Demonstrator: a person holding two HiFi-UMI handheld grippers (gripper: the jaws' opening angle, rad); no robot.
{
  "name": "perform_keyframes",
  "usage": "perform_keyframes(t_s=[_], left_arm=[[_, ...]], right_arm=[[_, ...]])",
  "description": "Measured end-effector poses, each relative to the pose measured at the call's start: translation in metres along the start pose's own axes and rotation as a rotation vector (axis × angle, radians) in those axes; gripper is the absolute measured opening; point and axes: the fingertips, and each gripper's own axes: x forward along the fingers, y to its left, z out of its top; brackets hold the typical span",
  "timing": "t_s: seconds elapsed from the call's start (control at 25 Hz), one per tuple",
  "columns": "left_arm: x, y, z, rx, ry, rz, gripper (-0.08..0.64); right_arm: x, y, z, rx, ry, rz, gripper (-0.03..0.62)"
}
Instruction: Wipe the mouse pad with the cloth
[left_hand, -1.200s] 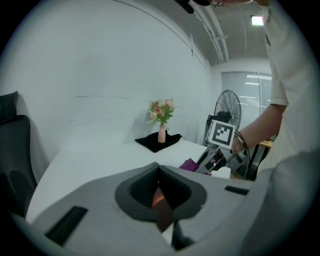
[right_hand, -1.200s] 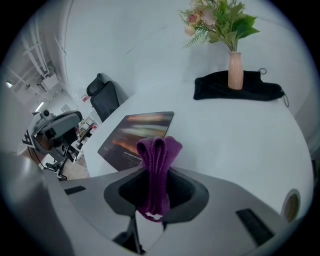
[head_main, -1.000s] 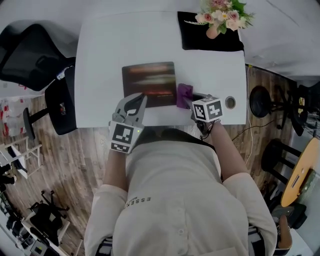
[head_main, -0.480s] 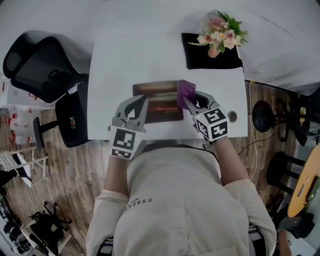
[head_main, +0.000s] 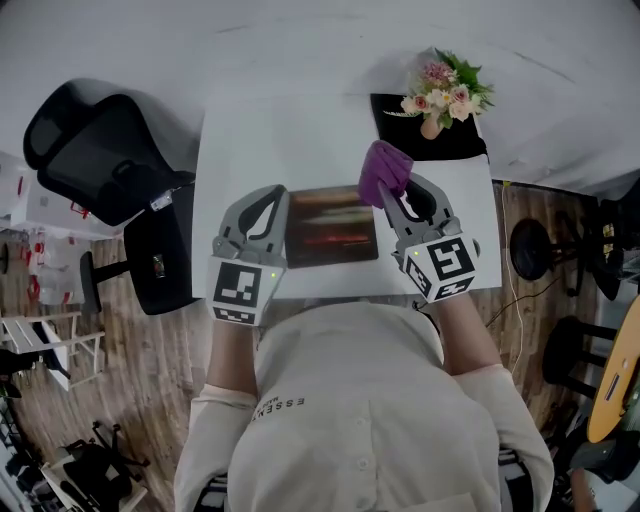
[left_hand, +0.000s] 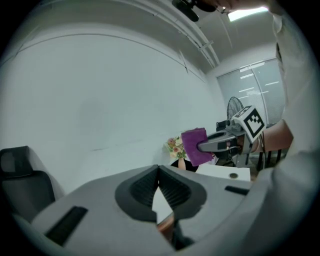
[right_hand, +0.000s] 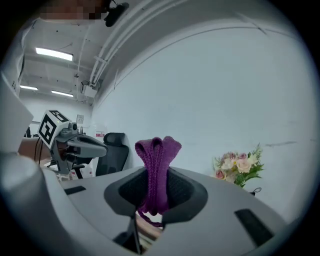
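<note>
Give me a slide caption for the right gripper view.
Right gripper clamps a folded purple knitted cloth; pink-and-white flower bouquet stands beyond.

Office. White desk (head_main: 290, 130) with a cable grommet (left_hand: 233, 175), black swivel chairs (head_main: 95, 150) beside it, ceiling strip lights (right_hand: 54, 54), window blinds (left_hand: 260, 85), wood-look floor (head_main: 150, 370), vase of flowers (head_main: 445, 90) at the desk's far edge.

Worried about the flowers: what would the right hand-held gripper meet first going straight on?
Probably the white wall, though depth is unclear. The right hand-held gripper, shut on the purple cloth, points left of the flowers, which sit off to its right.
</note>
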Motion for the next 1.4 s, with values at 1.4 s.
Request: perform_keyframes(t_s=[1.4], left_arm=[[-0.011,0.005,0.006,-0.088,-0.100,-0.022,0.002]], right_arm=[[0.002,0.036,0.002,-0.052,-0.056,0.063,0.086]])
